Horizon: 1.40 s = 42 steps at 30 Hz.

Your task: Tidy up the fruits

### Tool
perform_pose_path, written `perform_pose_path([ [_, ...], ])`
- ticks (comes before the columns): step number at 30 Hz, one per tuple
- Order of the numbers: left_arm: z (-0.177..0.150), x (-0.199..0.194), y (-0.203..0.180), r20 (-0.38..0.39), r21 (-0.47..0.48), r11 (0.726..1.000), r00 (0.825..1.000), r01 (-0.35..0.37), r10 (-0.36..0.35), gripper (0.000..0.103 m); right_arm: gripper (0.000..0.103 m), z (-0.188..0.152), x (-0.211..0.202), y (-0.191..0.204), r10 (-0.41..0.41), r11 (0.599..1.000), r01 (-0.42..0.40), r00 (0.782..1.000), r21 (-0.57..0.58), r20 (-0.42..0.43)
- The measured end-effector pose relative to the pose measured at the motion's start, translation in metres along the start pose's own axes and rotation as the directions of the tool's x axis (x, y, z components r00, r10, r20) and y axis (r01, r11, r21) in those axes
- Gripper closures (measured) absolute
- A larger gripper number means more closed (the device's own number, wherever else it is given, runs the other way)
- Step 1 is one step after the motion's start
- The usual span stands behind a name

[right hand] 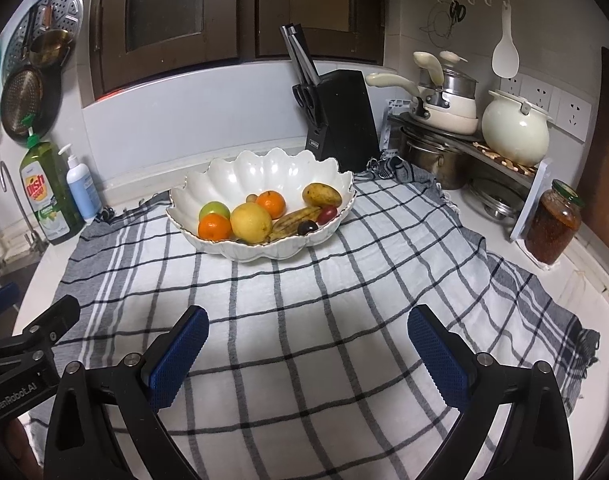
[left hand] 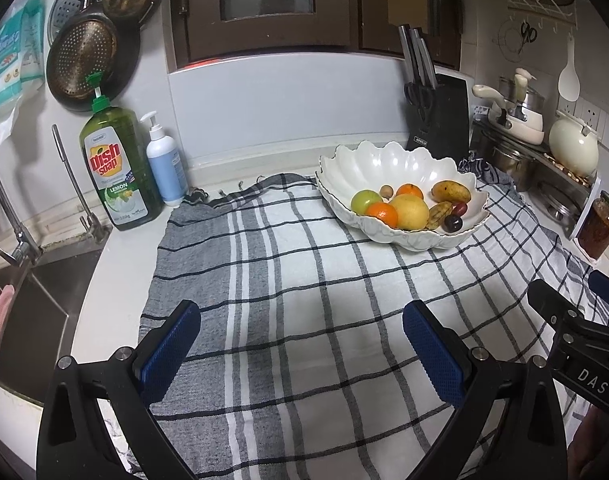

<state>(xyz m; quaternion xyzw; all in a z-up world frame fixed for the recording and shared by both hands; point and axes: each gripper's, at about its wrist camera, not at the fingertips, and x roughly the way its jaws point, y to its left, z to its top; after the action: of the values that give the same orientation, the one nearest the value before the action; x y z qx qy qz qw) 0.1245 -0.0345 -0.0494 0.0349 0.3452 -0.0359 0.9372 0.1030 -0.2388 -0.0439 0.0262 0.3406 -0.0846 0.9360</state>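
A white scalloped bowl [left hand: 368,168] [right hand: 240,172] stands on the checked cloth [left hand: 304,300] [right hand: 304,300] and holds several fruits: two oranges [left hand: 382,214] [right hand: 214,227], a yellow fruit [left hand: 410,211] [right hand: 251,222], a green fruit [left hand: 364,200] [right hand: 214,210], a mango [left hand: 450,191] [right hand: 321,195], a small banana [left hand: 438,214] [right hand: 294,219], dark plums [left hand: 453,223] [right hand: 307,227]. My left gripper [left hand: 302,338] is open and empty above the cloth, well short of the bowl. My right gripper [right hand: 307,342] is open and empty, also short of the bowl.
A sink [left hand: 32,292] and tap lie left, with a dish soap bottle [left hand: 116,168] [right hand: 48,192] and pump bottle [left hand: 164,160]. A knife block [left hand: 440,116] [right hand: 342,114] stands behind the bowl. Pots [right hand: 444,108], a white kettle [right hand: 514,128] and a jar [right hand: 552,224] stand right.
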Motion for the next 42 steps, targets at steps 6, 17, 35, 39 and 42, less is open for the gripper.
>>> perform_pose_path([
  [6,-0.0002,-0.0016,0.0003,0.003,0.000,1.000,1.000,0.000,0.000,0.000,0.002,-0.0002,-0.0005,-0.0007,0.003,1.000,-0.003,1.000,0.001,0.000],
  [17,0.0002,-0.0041,-0.0004,0.004,-0.001,1.000,1.000,0.001,-0.001,0.000,0.002,-0.0008,-0.0011,-0.0010,0.004,1.000,-0.004,1.000,0.002,0.001],
  [35,0.0000,-0.0070,-0.0006,-0.001,0.000,1.000,1.000,0.010,-0.010,0.000,0.002,-0.0028,-0.0039,0.0015,0.008,1.000,-0.008,1.000,0.006,-0.001],
  [39,-0.0016,-0.0084,0.0005,0.002,-0.003,1.000,1.000,0.009,-0.009,0.000,0.002,-0.0034,-0.0047,0.0022,0.010,1.000,-0.010,1.000,0.008,-0.001],
  [42,-0.0020,-0.0097,0.0015,0.000,-0.008,1.000,1.000,0.007,-0.007,0.000,0.002,-0.0035,-0.0049,0.0019,0.009,1.000,-0.009,1.000,0.008,-0.001],
])
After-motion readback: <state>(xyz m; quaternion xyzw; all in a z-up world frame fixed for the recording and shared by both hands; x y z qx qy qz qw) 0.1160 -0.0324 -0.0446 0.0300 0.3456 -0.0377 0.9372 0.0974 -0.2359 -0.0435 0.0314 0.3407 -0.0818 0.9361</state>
